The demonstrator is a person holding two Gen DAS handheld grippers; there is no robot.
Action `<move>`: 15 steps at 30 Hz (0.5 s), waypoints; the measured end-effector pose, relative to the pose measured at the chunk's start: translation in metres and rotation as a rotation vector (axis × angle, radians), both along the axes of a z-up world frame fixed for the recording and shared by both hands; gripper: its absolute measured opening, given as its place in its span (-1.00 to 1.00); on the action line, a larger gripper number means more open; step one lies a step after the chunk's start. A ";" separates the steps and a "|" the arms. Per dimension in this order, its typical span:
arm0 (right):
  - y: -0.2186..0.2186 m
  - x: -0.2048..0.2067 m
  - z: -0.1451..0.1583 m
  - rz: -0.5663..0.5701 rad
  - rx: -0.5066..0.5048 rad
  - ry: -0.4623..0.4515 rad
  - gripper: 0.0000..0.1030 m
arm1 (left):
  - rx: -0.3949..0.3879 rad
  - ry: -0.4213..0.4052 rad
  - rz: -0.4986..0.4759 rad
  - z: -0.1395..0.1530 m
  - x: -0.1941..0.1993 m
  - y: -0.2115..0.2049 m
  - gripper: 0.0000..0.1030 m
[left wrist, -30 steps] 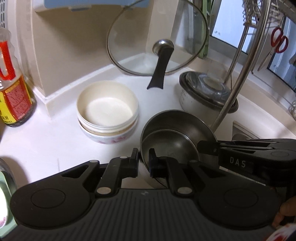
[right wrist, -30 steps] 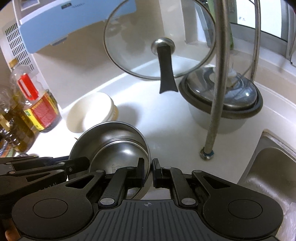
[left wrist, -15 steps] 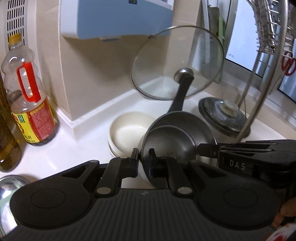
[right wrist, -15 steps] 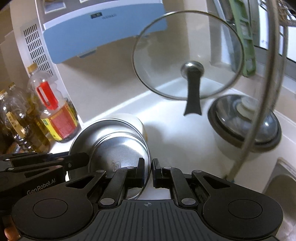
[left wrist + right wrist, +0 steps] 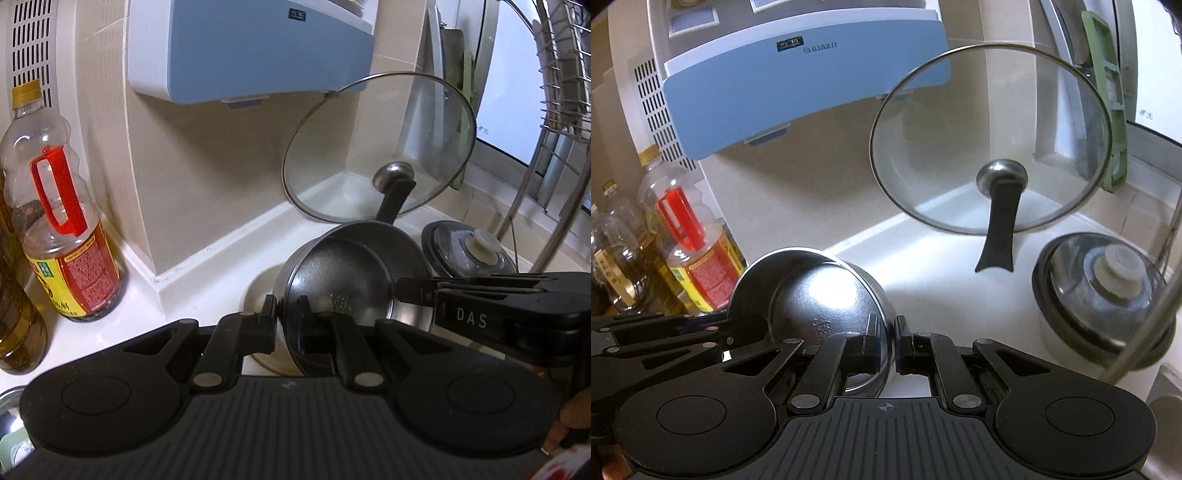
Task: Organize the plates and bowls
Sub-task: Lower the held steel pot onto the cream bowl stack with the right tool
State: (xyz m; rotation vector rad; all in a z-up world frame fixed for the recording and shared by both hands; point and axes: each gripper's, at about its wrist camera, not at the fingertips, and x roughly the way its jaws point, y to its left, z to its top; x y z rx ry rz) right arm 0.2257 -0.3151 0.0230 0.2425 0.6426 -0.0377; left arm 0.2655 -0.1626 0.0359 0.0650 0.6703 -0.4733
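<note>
A stainless steel bowl (image 5: pixel 351 288) hangs tilted above the white counter, held by both grippers on opposite sides of its rim. My left gripper (image 5: pixel 290 314) is shut on the bowl's left rim, one finger inside and one outside. My right gripper (image 5: pixel 888 332) is shut on the right rim of the same bowl (image 5: pixel 820 291). In the left wrist view the right gripper (image 5: pixel 400 291) reaches in from the right. In the right wrist view the left gripper (image 5: pixel 727 334) comes in from the left. Stacked white bowls (image 5: pixel 258 295) sit on the counter, mostly hidden behind the steel bowl.
A glass lid (image 5: pixel 990 144) leans against the corner wall. A lidded pot (image 5: pixel 1104 291) stands at the right beside a curved metal rod (image 5: pixel 554 229). Oil bottles (image 5: pixel 62 229) stand at the left. A blue appliance (image 5: pixel 251 48) hangs on the wall, and a wire rack (image 5: pixel 561 74) is at the upper right.
Both grippers have risen and drawn back with the steel bowl between them. The white bowls, in plain sight a second ago, are now mostly covered by it.
</note>
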 end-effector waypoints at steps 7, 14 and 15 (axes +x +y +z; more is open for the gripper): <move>0.000 0.019 -0.003 0.006 0.017 0.008 -0.87 | 0.014 0.007 0.016 -0.005 0.016 0.000 -0.83; -0.001 0.034 -0.016 0.012 0.044 0.048 -0.87 | 0.019 0.039 0.025 -0.013 0.029 0.002 -0.83; -0.001 0.035 -0.017 0.010 0.046 0.053 -0.87 | 0.019 0.045 0.026 -0.015 0.030 0.002 -0.83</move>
